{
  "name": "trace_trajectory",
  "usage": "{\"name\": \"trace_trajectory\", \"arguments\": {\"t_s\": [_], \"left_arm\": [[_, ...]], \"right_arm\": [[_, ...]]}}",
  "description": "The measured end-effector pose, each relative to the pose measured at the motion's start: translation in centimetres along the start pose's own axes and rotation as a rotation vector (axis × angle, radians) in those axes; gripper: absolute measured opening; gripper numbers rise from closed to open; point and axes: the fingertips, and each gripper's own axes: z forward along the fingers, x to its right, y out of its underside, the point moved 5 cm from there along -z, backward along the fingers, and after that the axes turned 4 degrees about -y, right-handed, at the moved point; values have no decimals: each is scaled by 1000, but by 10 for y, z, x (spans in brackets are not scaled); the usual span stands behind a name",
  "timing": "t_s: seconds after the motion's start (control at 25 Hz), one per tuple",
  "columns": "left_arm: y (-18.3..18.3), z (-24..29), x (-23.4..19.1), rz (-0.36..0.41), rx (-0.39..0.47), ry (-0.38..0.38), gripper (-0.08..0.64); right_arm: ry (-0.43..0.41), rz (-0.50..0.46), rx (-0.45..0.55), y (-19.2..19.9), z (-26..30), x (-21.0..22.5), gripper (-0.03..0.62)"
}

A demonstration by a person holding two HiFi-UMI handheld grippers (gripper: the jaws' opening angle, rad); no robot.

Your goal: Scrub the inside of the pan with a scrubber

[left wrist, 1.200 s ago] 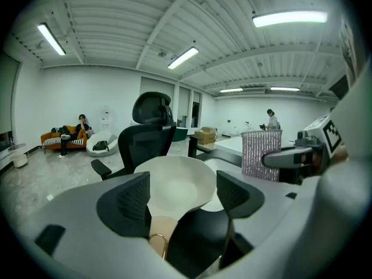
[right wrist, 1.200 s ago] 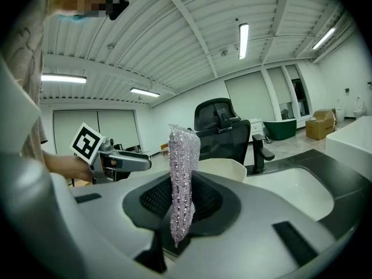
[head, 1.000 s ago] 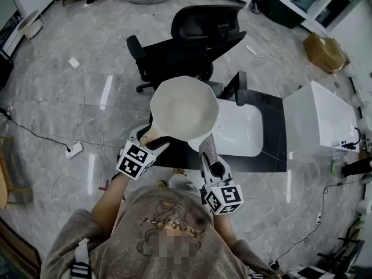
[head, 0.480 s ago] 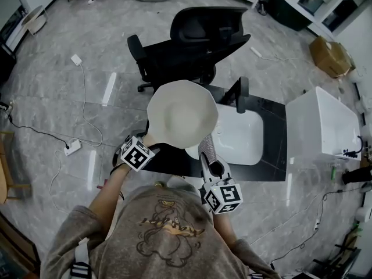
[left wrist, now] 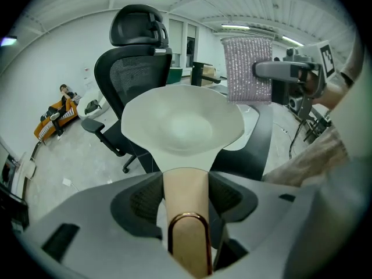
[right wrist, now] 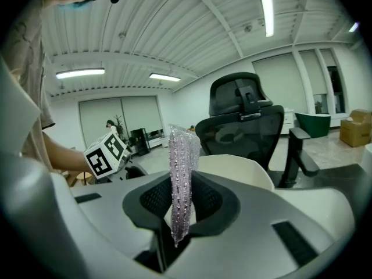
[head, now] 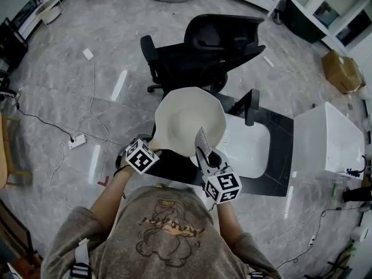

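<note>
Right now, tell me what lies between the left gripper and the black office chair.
The white pan lies there, as the head view shows.

The bowl of the pan (head: pixel 189 118) lies open with nothing covering it, so it can be entered from above; only the scrubber (head: pixel 202 141) hangs over its near rim. 2 obstacles hem it in: the black chair (head: pixel 215 45) close behind the far rim, and the faucet (head: pixel 251 105) just beside the right rim, over the white sink (head: pixel 250 150). Left of the pan, room is free above the floor (head: pixel 70 57), where cables (head: pixel 96 97) lie flat.
</note>
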Motion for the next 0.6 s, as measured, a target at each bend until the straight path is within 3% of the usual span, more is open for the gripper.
{"name": "trace_trajectory", "arguments": {"t_s": [0.2,0.4,0.6], "left_arm": [[0,2,-1,-9,-4,11,255],[0,2,-1,-8,-4,30,255],[0,1,-2,-13,-5,50,255]], "right_arm": [[-181,-178,-169,1,61,-7,78],[-325,-329,-407,22,115,-18,78],[-462,-300,-581,45,145,-22,78]]}}
